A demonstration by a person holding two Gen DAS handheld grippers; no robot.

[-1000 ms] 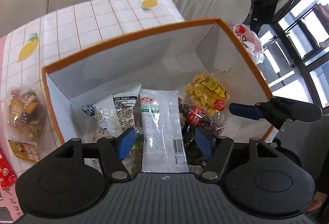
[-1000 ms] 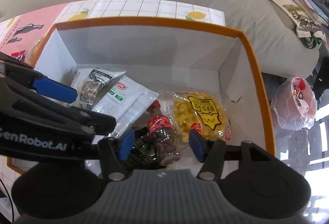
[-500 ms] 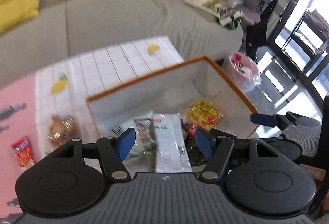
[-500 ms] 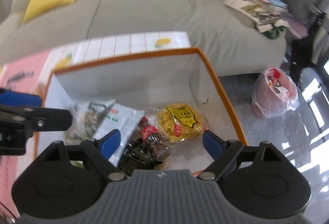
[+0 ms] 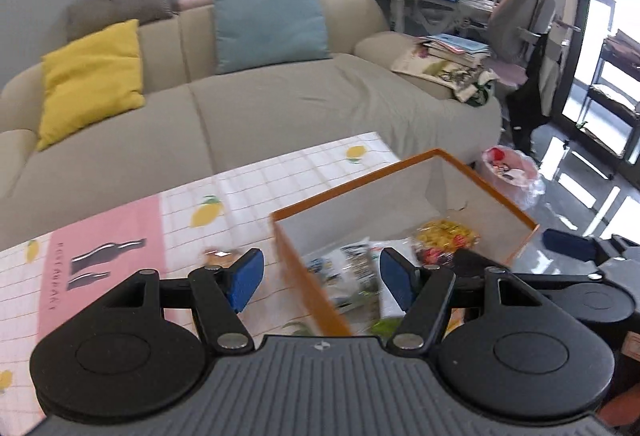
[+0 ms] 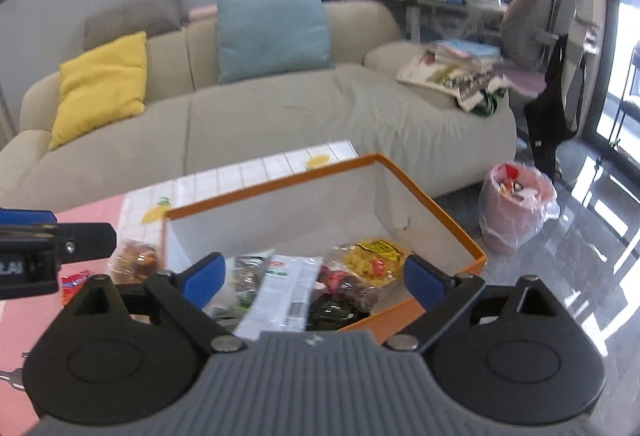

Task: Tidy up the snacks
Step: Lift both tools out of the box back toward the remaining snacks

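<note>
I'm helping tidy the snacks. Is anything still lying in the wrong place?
Yes. Two snacks lie on the tablecloth outside the orange box: a clear bag of brownish treats beside its left wall, and a small red packet further left. The other snacks are piled inside the box. Nothing looks spilled.

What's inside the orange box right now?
In the orange box: a yellow snack bag, a dark red-capped bottle, a white packet, a dark green pack and a black-and-white pack. Anything beneath them is hidden.
</note>
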